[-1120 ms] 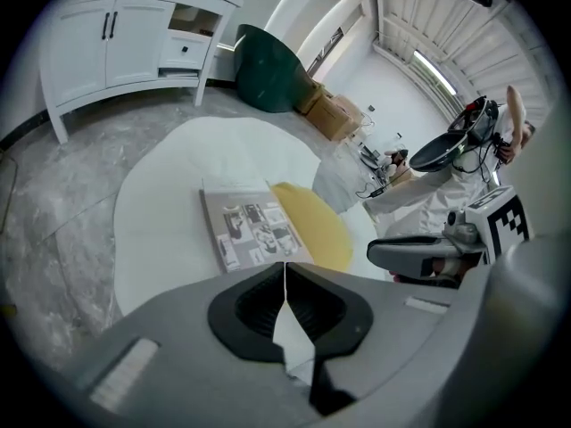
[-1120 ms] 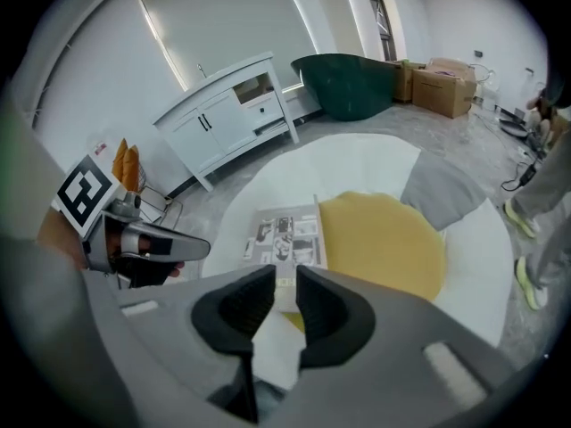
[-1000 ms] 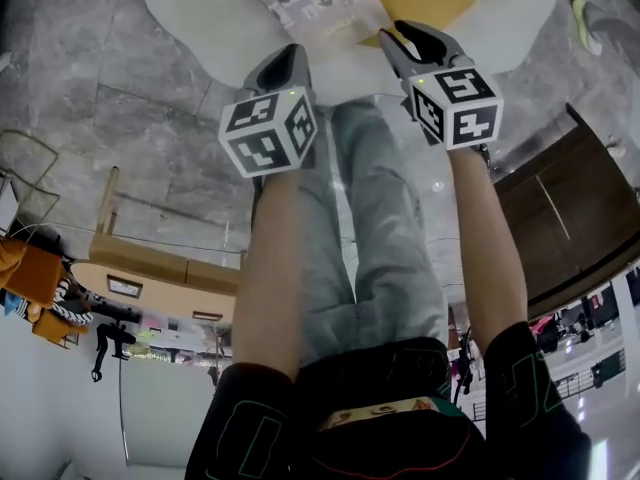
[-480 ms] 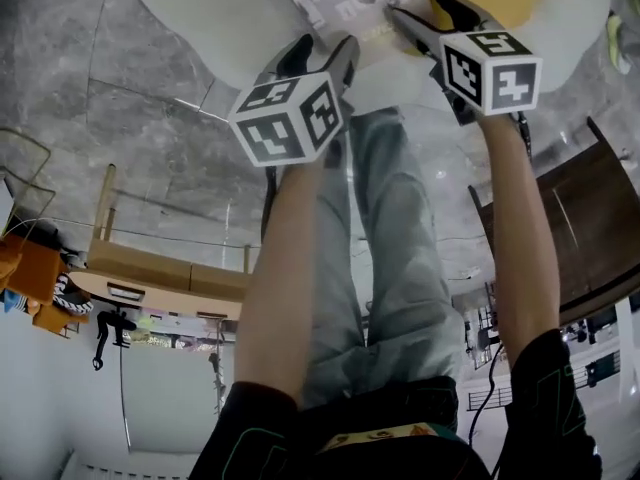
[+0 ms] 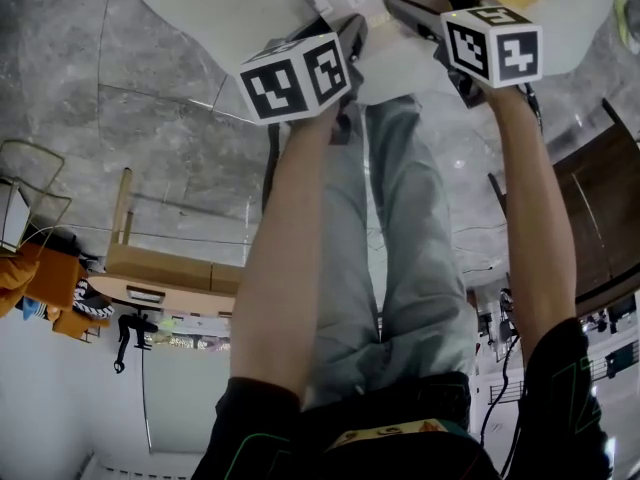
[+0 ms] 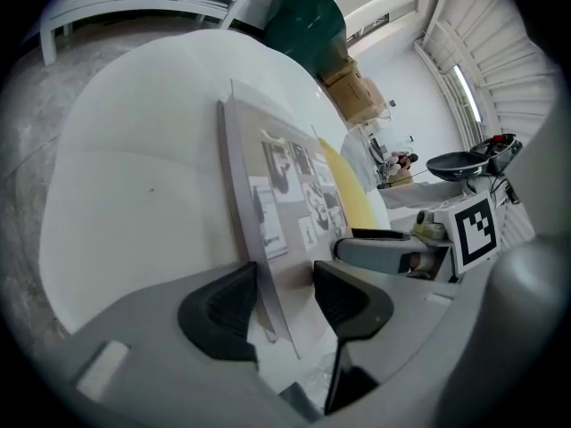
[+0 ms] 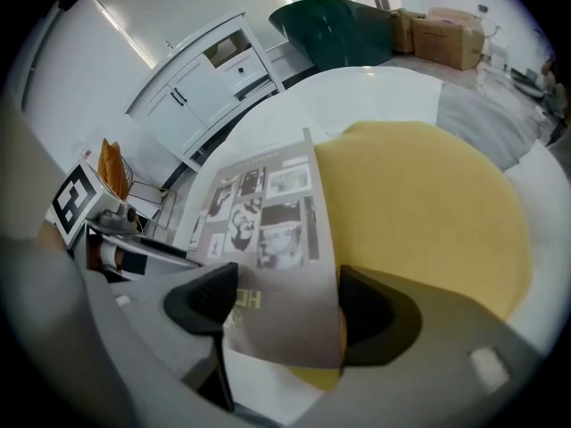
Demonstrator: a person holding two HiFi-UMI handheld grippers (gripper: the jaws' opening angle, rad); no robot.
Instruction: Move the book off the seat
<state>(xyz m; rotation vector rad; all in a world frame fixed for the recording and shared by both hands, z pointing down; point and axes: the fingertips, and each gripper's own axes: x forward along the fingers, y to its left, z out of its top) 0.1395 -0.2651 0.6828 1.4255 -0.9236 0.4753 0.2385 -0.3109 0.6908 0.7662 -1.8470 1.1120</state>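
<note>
— between the jaws of the left gripper (image 6: 281,283) sits the near edge of the book (image 6: 294,185), a pad on either side with a sliver of air. they've just been narrowing, but nothing's pinched yet.
— and the right gripper (image 7: 285,306)?
— jaws have just been spreading and stand wide. the book's printed corner lies between them, and the outer jaw is over the yellow cushion (image 7: 419,203). no grip there either.
— so the book's flat on the white seat (image 6: 134,176), lapping onto that cushion.
— yes. my read is that this is the clamp step. slide both pairs further along the edge first, so the pads bite the whole block of pages, not just the cover.
— or the cover peels open on the lift.
— exactly. close both together, raise it level, and keep that outer jaw from snagging the cushion. it's a slim book, and i'd guess it twists if one side leads.
</note>
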